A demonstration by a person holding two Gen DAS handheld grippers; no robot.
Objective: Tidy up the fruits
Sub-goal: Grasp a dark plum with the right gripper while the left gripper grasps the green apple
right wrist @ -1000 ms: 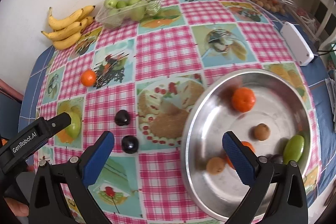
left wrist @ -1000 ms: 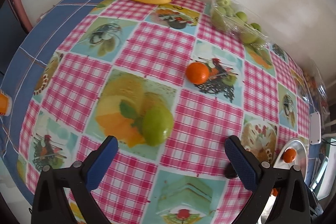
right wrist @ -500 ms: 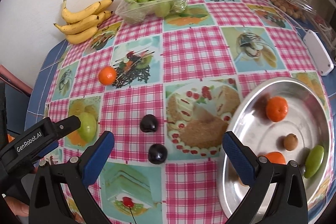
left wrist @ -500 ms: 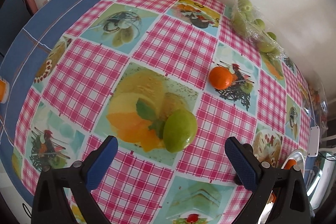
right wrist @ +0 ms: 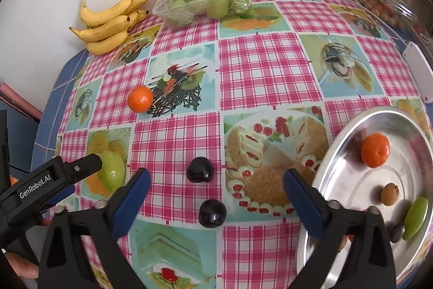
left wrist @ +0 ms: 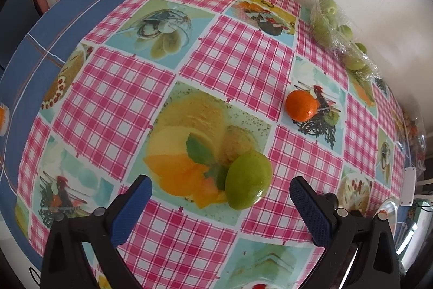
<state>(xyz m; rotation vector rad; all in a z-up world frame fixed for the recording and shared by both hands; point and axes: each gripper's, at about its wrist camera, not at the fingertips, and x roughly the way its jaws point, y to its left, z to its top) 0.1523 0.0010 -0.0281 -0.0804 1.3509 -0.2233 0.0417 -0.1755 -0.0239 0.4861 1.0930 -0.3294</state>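
A green fruit lies on the checked tablecloth, just ahead of my left gripper and nearer its right finger. That gripper is open and touches nothing. A tangerine sits farther off to the right. In the right wrist view two dark plums lie between the fingers of my right gripper. Its jaws are closing, with the pads still well clear of both plums. The steel tray at the right holds a tangerine, a small brown fruit, a green fruit and a dark one.
Bananas and a clear bag of green fruits lie along the wall. A clear box of small brown fruits and a white box sit at the far right. A person's hand shows at the bottom left.
The left gripper has closed in on the green fruit. The right gripper has swung left from above the tray to over the two dark plums, and its fingers stand slightly narrower.
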